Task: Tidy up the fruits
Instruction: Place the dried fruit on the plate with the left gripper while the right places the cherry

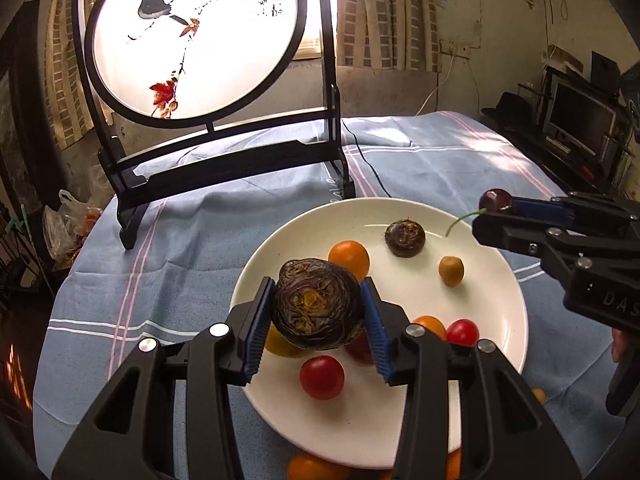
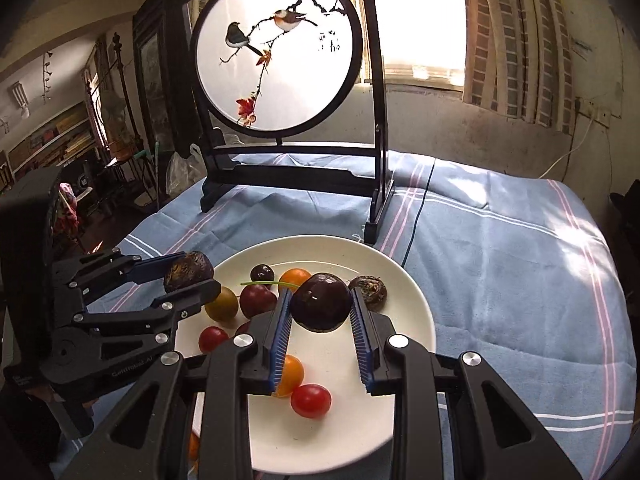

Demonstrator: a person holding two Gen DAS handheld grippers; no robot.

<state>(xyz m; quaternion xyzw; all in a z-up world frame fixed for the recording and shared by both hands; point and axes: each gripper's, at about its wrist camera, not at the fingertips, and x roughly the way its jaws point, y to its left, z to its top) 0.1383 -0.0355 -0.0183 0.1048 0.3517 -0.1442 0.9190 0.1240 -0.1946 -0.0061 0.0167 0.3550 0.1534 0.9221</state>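
My left gripper (image 1: 318,312) is shut on a dark brown water chestnut (image 1: 318,308) and holds it above the white plate (image 1: 500,344); it also shows in the right wrist view (image 2: 188,270). My right gripper (image 2: 321,308) is shut on a dark red cherry (image 2: 321,307) with a green stem, above the plate (image 2: 416,320); it shows in the left wrist view (image 1: 495,200). On the plate lie another water chestnut (image 1: 405,238), orange (image 1: 349,258) and red cherry tomatoes (image 1: 322,377), and a yellow-brown one (image 1: 451,270).
A round painted bird screen on a black stand (image 1: 208,168) stands at the back of the blue tablecloth (image 1: 168,264). A black cable (image 1: 368,168) runs beside the stand. Orange fruit (image 1: 316,468) lies on the cloth by the plate's near rim.
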